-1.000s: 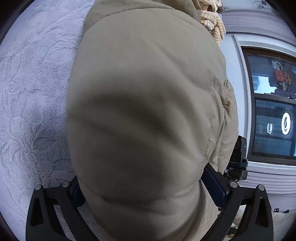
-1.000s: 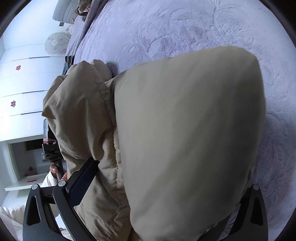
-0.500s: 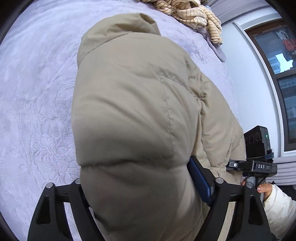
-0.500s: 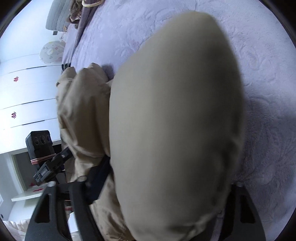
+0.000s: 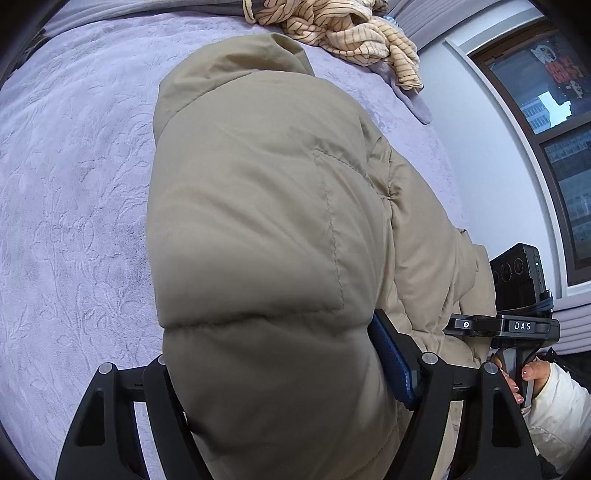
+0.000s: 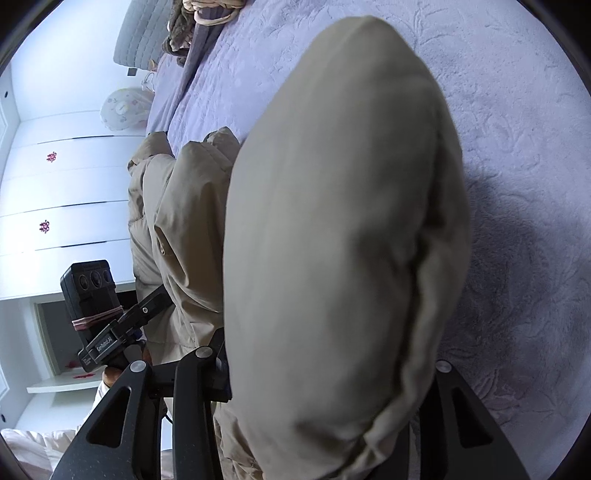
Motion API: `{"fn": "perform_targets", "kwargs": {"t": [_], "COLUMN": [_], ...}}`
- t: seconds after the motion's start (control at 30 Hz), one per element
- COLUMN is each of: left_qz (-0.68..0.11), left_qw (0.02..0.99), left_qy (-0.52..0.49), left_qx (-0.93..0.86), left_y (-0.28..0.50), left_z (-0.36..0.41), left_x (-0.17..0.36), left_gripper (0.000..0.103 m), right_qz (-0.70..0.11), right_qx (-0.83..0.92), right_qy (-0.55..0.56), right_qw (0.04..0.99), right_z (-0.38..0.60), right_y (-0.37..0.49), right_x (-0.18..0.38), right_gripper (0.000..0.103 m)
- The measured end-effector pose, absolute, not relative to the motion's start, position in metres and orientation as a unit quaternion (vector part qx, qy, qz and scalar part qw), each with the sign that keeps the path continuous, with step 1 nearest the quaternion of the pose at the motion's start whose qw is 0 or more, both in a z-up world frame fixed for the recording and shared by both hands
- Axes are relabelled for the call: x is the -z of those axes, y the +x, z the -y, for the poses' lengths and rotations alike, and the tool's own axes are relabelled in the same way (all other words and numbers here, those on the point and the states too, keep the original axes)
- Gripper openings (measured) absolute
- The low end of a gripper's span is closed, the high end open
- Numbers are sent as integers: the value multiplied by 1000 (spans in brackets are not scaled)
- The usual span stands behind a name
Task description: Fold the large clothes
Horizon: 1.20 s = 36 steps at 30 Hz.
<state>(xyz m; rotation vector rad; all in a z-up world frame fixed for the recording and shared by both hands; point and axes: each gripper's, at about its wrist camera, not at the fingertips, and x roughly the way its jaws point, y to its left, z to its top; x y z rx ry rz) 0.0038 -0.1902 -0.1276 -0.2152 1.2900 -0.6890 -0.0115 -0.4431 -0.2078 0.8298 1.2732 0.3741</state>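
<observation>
Left wrist view: both grippers' fingers pinch the puffy beige jacket [image 5: 266,229] over the lavender bedspread [image 5: 74,206].

Lilac bedspread [image 5: 74,206] with embossed floral pattern fills the left and centre of the left view. Striped cream cloth [image 5: 343,33] heaped at top centre. White wall [image 5: 476,147] and dark-framed window [image 5: 561,140] at right, stickers on the glass. In the right view: white wardrobe doors [image 6: 62,192] at left, grey headboard [image 6: 142,33] upper left, daylight bright.
</observation>
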Motion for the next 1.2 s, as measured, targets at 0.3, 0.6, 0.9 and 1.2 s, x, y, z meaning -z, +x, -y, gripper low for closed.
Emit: {"fn": "perform_targets", "kwargs": {"t": [0.3, 0.6, 0.9, 1.2], "left_qz": [-570, -541, -541, -556], "left_qw": [731, 772, 801, 801], "left_qy": [-96, -115, -139, -135], "left_qx": [363, 315, 214, 173], "left_y": [40, 110, 179, 192], "left_z": [132, 21, -80, -106], "left_x": [113, 92, 126, 174], "left_gripper": [78, 78, 78, 81], "right_qz": [-539, -533, -551, -575], "right_qx": [-139, -182, -220, -170], "right_qy": [392, 381, 346, 314], "right_qw": [733, 733, 727, 736], "right_z": [401, 313, 243, 249], "right_y": [-7, 66, 164, 163], "right_x": [192, 190, 218, 231], "right_gripper": [46, 46, 45, 61]}}
